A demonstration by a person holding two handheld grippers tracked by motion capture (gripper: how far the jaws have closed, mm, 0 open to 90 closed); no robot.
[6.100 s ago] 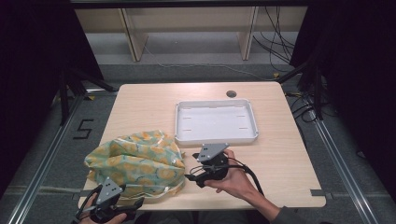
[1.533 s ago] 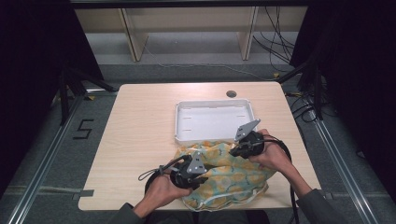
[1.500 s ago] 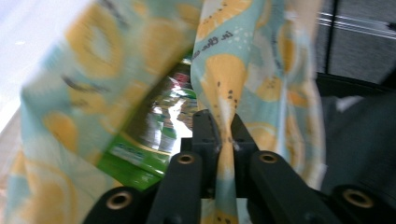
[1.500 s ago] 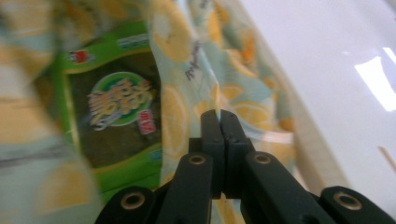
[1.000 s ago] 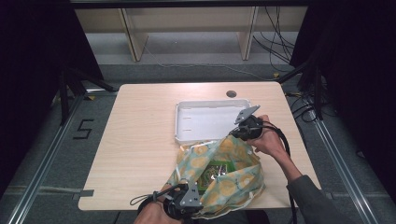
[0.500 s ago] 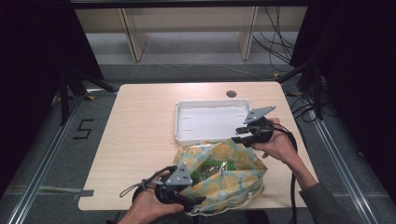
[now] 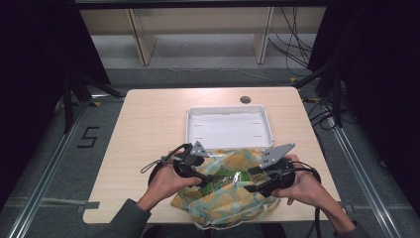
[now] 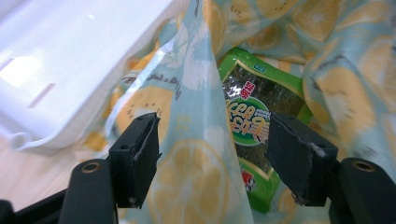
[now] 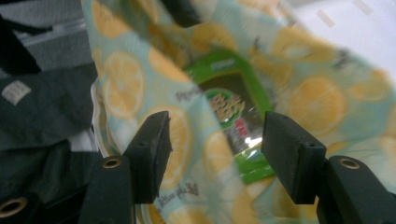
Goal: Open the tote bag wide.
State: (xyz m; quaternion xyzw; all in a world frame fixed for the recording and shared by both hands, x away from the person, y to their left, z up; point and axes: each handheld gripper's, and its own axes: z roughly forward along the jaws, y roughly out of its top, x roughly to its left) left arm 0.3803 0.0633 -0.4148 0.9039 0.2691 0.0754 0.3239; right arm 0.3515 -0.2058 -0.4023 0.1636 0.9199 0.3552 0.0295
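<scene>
With both sets of jaws spread wide, nothing clamped anywhere. Left gripper (image 7: 207, 179) and right gripper (image 7: 251, 179) hovering over the lemon-print bag (image 7: 233, 198), fabric rising between the jaws of each. Bag slumped at the near edge of the table (image 7: 148, 124), just touching the white tray (image 7: 228, 128). Green snack packet (image 8: 254, 126) sitting inside the bag's open mouth.

Green packet (image 8: 252, 126) half under lemon-print bag (image 8: 196, 154)
</scene>
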